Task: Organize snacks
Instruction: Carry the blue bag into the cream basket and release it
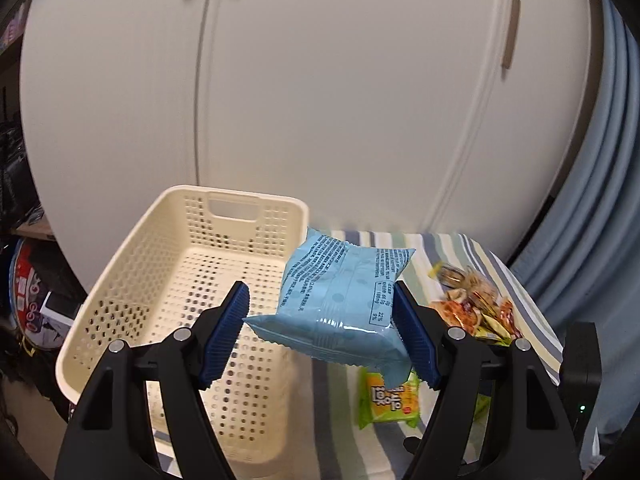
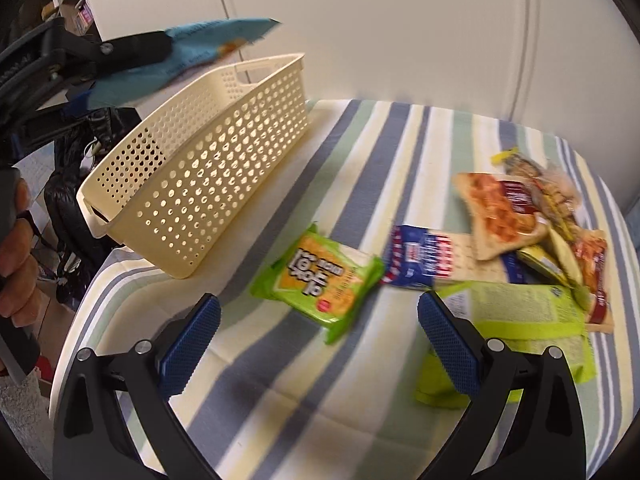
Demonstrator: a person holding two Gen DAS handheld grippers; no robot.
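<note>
My left gripper (image 1: 320, 298) is shut on a light blue snack packet (image 1: 340, 300), held in the air at the right rim of a cream perforated basket (image 1: 120, 256). The right wrist view shows that same gripper (image 2: 100, 48) holding the blue packet (image 2: 192, 52) above the basket (image 2: 200, 160), which looks empty. My right gripper (image 2: 318, 308) stands open low over the striped cloth (image 2: 400, 140) with nothing between its fingers. Just beyond its tips lies a green and orange packet (image 2: 320, 280), which also shows under the blue packet (image 1: 394, 400).
More snacks lie right of the basket: a blue, red and white packet (image 2: 424, 260), a toast-picture packet (image 2: 500, 212), a lime green bag (image 2: 520, 320) and others. White cabinet doors (image 1: 320, 80) stand behind. A person's hand (image 2: 16, 272) and floor clutter are at the left.
</note>
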